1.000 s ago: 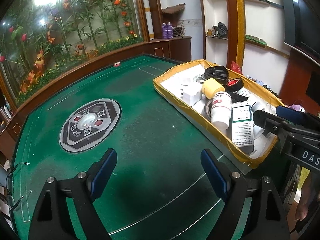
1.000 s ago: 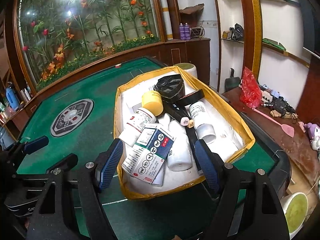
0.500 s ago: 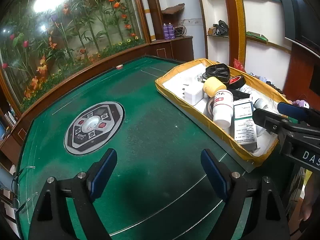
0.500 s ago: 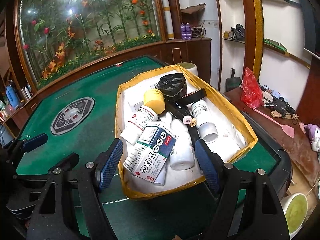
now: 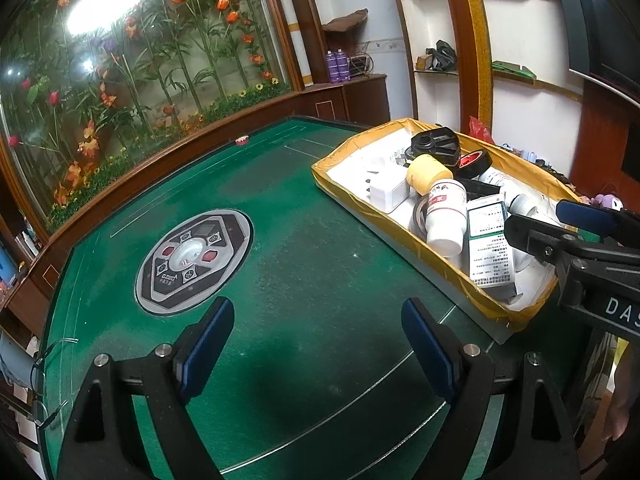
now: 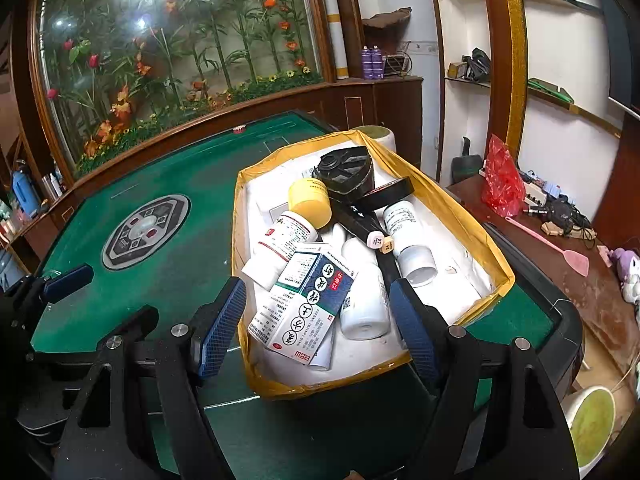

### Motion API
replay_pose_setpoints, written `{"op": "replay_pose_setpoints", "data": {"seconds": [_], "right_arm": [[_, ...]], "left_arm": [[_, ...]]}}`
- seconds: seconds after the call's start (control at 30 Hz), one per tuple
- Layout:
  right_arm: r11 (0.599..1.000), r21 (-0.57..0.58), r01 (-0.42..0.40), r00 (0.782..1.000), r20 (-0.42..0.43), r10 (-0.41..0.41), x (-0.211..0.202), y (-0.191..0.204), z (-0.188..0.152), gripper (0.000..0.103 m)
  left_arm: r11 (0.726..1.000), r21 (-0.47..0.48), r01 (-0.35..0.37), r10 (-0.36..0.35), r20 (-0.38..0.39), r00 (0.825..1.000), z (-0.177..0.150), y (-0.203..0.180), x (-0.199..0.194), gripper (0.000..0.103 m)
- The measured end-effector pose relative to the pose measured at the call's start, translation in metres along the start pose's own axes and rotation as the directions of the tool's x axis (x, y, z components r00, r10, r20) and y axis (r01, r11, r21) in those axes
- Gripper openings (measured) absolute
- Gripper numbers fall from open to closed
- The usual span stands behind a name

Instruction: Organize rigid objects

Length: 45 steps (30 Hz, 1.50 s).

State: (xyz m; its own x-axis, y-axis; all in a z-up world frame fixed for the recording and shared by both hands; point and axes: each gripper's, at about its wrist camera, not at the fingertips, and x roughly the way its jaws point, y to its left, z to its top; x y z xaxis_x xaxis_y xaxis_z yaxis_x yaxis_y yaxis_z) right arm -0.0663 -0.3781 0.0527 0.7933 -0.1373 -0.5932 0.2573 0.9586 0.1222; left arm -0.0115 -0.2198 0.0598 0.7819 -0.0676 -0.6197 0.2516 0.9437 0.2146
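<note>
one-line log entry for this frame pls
left gripper: open, empty, over green table | right gripper: open, empty, over tray | medicine box: in tray

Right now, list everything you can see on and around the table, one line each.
table: one, green felt with wooden rim, centre
control panel: one, grey and black, set in the table's middle
box: one, yellow-taped rim, white inside, on the table's right side
medicine carton: one, white and dark blue, lying on top at the box's near end
white bottles: at least three, lying in the box
yellow-capped bottle: one, white, leaning mid-box
black tape roll: one, far half of the box
black filter part: one, far end of the box
dice: two, pale, on a black strip
fly swatter: one, pink, side table
left gripper: open, empty, over bare felt
right gripper: open, empty, over the box's near end
</note>
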Motion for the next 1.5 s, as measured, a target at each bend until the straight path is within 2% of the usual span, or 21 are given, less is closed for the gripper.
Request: {"op": "replay_pose_setpoints", "data": {"seconds": [1.5], "right_arm": [[1.000,-0.004,-0.004,1.000,0.000,0.004,-0.0016,0.0025,0.0007,0.075]], "left_arm": [[0.999,0.023,-0.023,0.022,0.008,1.000,-0.0027,0.0014,-0.0028,0.086]]}}
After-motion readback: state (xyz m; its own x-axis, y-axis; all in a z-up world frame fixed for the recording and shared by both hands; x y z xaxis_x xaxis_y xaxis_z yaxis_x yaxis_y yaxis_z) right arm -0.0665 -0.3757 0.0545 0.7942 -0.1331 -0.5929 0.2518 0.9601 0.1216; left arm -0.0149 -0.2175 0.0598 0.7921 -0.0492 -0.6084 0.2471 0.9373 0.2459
